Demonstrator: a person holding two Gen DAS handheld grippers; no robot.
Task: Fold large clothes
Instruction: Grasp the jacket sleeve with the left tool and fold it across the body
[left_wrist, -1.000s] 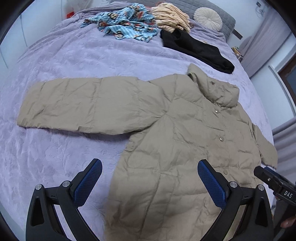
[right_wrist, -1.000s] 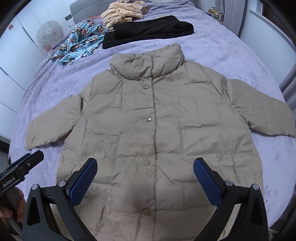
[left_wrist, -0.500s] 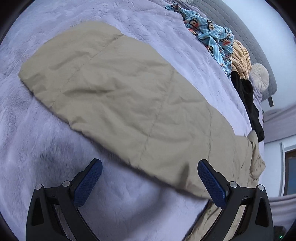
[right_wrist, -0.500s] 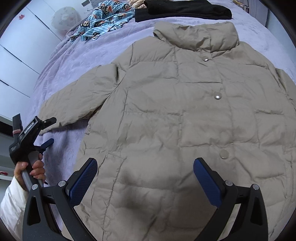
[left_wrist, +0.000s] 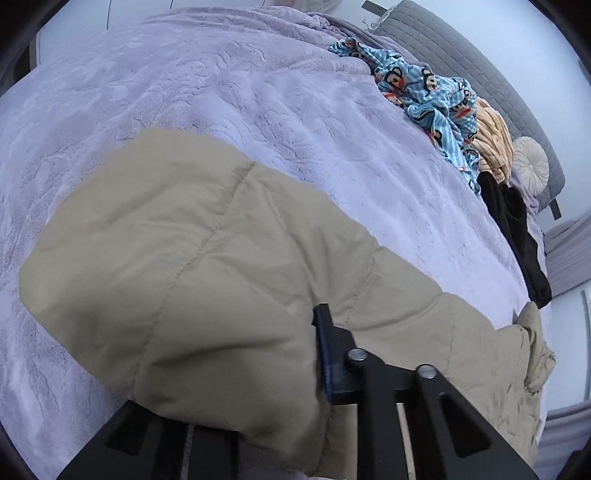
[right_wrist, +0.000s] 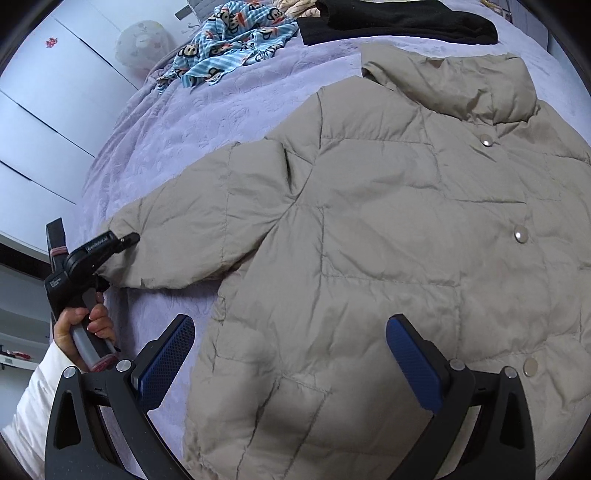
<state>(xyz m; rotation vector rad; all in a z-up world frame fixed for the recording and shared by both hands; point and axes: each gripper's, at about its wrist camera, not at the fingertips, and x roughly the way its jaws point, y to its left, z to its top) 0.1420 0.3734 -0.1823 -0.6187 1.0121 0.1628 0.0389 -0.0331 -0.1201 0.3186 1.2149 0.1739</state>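
Observation:
A beige puffer jacket (right_wrist: 388, 240) lies face up on the lilac bedspread (left_wrist: 221, 92), snaps closed and sleeves spread. Its left sleeve (left_wrist: 184, 277) fills the left wrist view. My left gripper (left_wrist: 319, 369) is closing on that sleeve's cuff end, and the fabric bulges over one finger and hides it. The right wrist view shows the same gripper (right_wrist: 125, 240) at the cuff, held by a hand (right_wrist: 85, 325). My right gripper (right_wrist: 291, 369) hangs open over the jacket's lower left body, with nothing between its pads.
A blue monkey-print garment (right_wrist: 229, 40), a yellow striped one (left_wrist: 491, 140) and a black one (right_wrist: 399, 18) lie near the grey headboard (left_wrist: 480, 74). A round cushion (left_wrist: 530, 164) sits beside them. White wardrobe doors (right_wrist: 44, 110) stand past the bed's left edge.
My left gripper swung out to the sleeve end, dropped onto it and closed on the cuff. My right gripper moved lower and nearer to the jacket's left side, staying open.

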